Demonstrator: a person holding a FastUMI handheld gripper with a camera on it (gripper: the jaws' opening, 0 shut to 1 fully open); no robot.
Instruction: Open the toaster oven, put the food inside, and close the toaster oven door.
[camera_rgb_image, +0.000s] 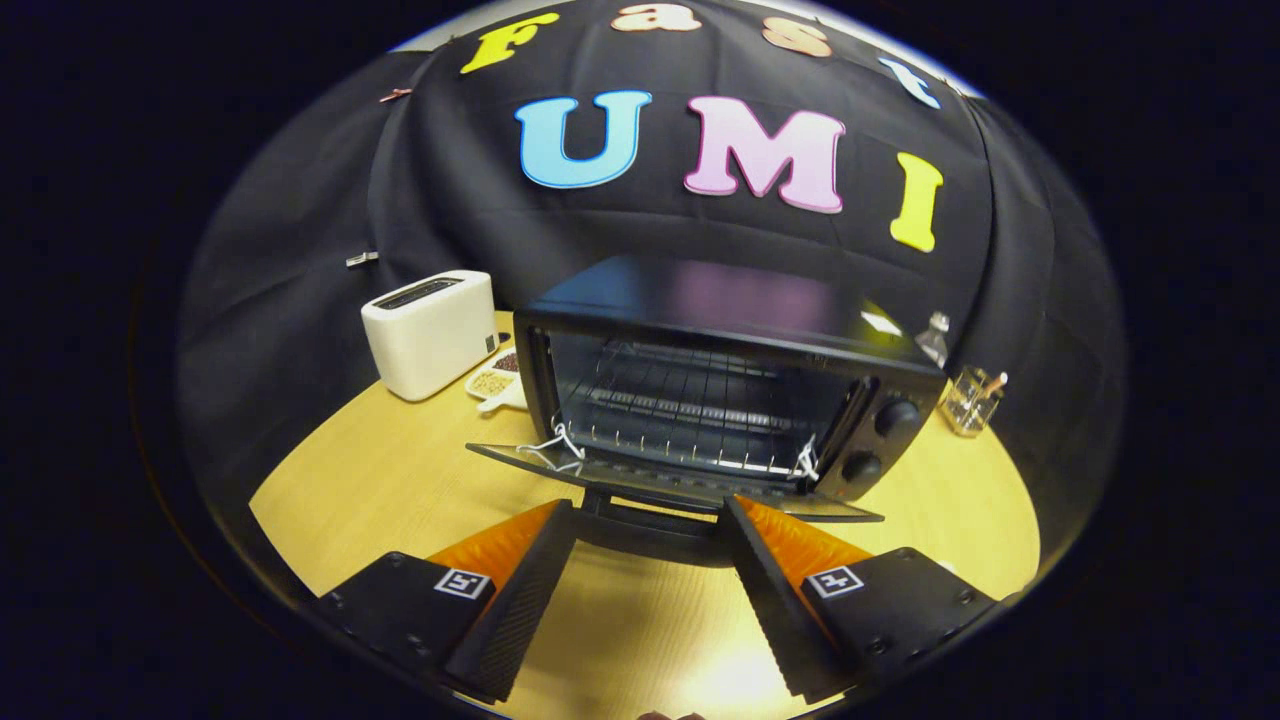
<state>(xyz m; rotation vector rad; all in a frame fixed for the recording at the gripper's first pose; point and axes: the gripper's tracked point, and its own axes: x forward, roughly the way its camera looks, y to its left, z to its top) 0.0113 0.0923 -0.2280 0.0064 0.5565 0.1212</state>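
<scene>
Your tool (648, 512) sits low over a pale wood-grain counter (400, 470), its two fingers (525, 575) spread wide with bare counter between them and nothing held. The fingertips reach the front edge of the dropped door; you cannot tell from here whether they touch it.

Just ahead of the fingers stands the toaster oven (730, 380), black, its long axis running across your line of sight and its mouth facing you. The oven door (660, 485) is folded down flat toward you, with its handle (648, 505) lying between the fingertips. White cord (555, 448) is looped at both hinge corners. Inside, a wire rack (690, 410) spans the cavity, with no food on it. Two knobs (880, 440) sit one above the other on the panel beside the mouth.

Beyond the oven on one side stands a white slot toaster (430, 330), and a small white dish (497, 382) of grains lies between it and the oven. On the other side are a clear container (972, 400) and, behind it, a small bottle (934, 338). Black cloth (300, 230) walls the booth at the back.
</scene>
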